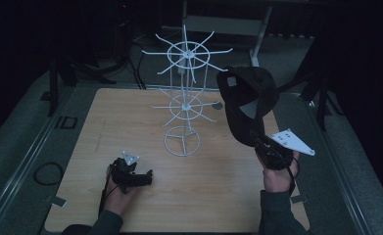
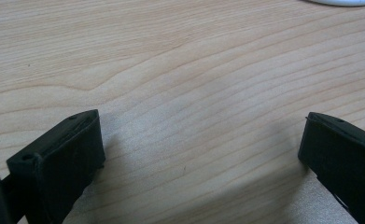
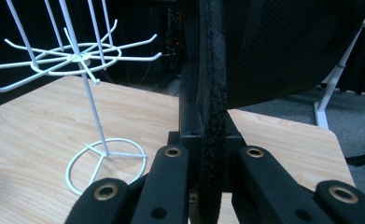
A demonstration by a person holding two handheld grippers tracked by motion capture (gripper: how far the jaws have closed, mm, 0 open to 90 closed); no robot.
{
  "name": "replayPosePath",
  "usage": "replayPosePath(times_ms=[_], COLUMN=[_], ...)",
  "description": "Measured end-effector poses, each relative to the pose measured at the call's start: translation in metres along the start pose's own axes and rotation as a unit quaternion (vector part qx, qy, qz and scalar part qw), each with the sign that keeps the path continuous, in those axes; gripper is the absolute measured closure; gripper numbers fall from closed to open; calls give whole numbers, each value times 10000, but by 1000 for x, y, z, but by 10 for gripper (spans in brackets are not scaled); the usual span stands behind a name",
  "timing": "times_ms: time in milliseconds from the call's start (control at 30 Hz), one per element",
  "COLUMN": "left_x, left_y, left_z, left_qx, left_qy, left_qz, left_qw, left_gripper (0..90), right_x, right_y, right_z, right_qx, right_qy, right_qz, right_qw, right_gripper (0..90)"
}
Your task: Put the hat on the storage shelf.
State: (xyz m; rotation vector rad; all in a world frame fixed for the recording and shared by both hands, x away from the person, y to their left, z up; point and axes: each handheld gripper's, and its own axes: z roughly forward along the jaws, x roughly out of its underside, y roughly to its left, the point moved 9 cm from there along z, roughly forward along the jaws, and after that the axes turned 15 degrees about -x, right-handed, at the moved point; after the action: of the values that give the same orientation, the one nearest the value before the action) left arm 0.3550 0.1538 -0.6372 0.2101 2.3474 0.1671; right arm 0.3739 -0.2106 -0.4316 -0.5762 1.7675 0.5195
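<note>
High view: the right hand-held gripper (image 1: pixel 263 142) lifts a black cap (image 1: pixel 248 100) at 3 o'clock of the white wire rack (image 1: pixel 184 98); the left hand-held gripper (image 1: pixel 139 177) rests on the counter (image 1: pixel 130 122) at 7 o'clock. Left gripper view: jaws wide apart over bare wood. Right gripper view: jaws clamped on the cap's brim (image 3: pixel 213 116).

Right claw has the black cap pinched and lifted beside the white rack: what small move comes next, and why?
Probably carry the black cap a little toward the white rack and up to one of its upper hooks. The right claw is shut on the cap's edge, the cap hangs off the table, and it sits just beside the hooks. The left claw rests open.
</note>
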Motion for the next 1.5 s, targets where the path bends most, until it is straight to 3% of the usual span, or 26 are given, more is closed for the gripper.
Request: replayPosePath(times_ms=[1500], left_x=[0], left_y=[0], left_z=[0], left_qx=[7], left_qy=[15], left_qz=[0], left_qw=[10000], left_gripper=[1], right_x=[-35], right_y=[6], right_z=[-11], right_qx=[60], right_qy=[-465], right_qz=[-214], right_qw=[9987], right_gripper=[865])
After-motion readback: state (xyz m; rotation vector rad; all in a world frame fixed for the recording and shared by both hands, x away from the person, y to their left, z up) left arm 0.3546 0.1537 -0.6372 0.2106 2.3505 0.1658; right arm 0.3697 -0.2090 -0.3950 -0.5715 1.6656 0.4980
